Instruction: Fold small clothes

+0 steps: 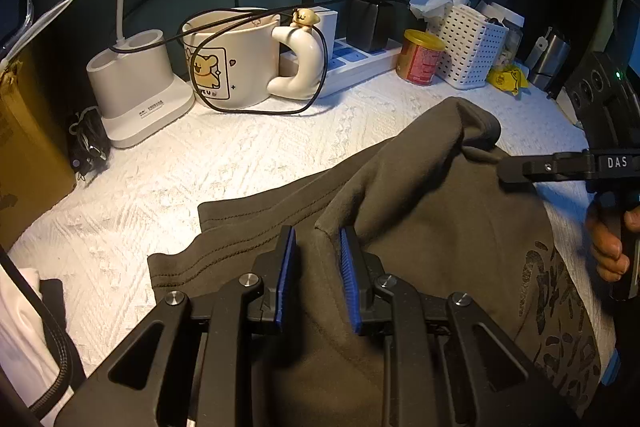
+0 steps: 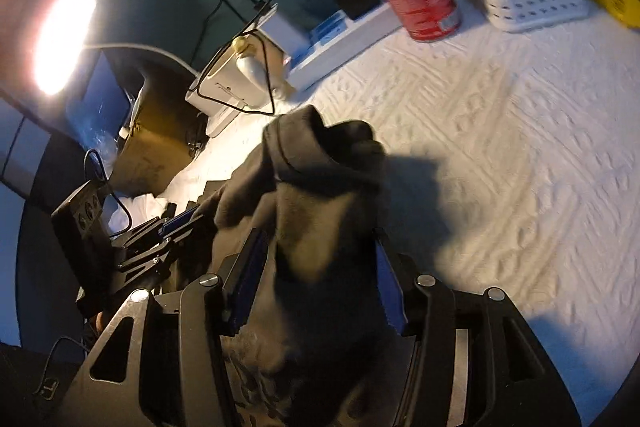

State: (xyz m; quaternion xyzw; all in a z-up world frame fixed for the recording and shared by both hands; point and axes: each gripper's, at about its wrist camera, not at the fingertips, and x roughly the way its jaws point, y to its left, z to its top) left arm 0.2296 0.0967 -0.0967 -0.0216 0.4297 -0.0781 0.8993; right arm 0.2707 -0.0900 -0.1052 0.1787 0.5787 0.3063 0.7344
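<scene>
A dark garment is being draped, bunched, across the white worktop. A ridge is being pinched by the left tongs; the right tongs are being held apart around loose cloth. Slippage is being risked, undoing the fold.

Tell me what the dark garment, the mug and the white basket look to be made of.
Garment: soft knit cotton or fleece by its look, matte, dark grey-brown; it slumps in folds and shows stitched hems.
Mug: glazed ceramic, probably; glossy cream, thick wall, printed cartoon animal.
Basket: moulded plastic, most likely; stiff white walls with even rows of small holes.
</scene>
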